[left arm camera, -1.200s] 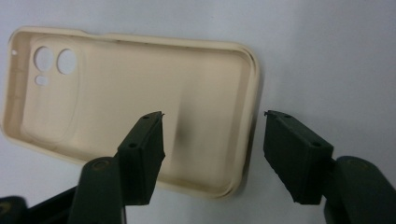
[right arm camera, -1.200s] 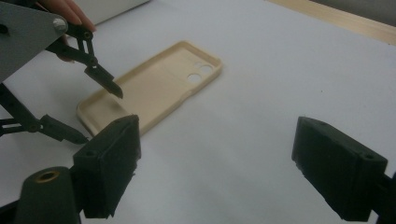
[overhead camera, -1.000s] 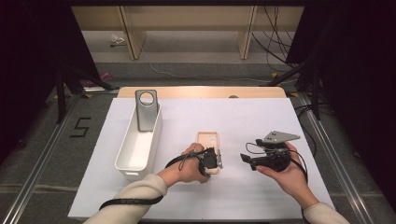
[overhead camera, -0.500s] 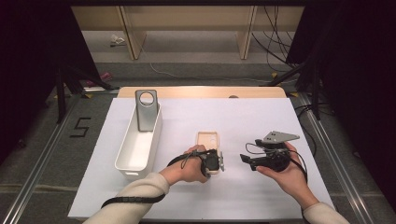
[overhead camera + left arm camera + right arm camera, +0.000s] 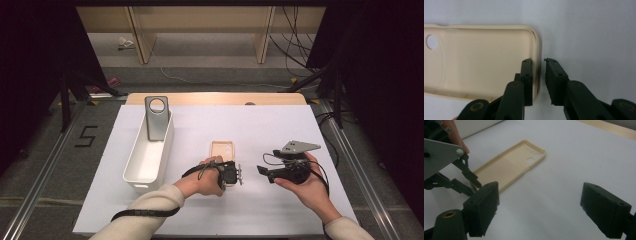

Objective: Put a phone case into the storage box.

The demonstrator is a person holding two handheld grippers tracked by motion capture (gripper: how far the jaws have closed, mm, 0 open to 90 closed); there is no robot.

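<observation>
A cream phone case [image 5: 222, 149] lies hollow side up on the white sheet, mid-table. My left gripper [image 5: 229, 172] points down at its near end. In the left gripper view the case [image 5: 479, 60] has one jaw inside its end wall and the other outside; the left gripper [image 5: 538, 60] has just been closing, and a thin gap still shows beside the outer pad. My right gripper [image 5: 264, 172] is held just right of the case, aimed at it. In the right gripper view its jaws [image 5: 539, 187] stand wide with only bare sheet between them, beyond which are the case [image 5: 511, 166] and left gripper [image 5: 472, 182].
A long white bin [image 5: 147, 155] stands at the left, with a grey metal stand [image 5: 156, 117] with a round hole leaning in its far end. The white sheet [image 5: 280, 125] covers a wooden table [image 5: 215, 98]. Cables and dark stands lie on the floor beyond.
The left gripper's jaws have narrowed around the near end wall of the case. Both hands have kept their places, and the case has not shifted.
</observation>
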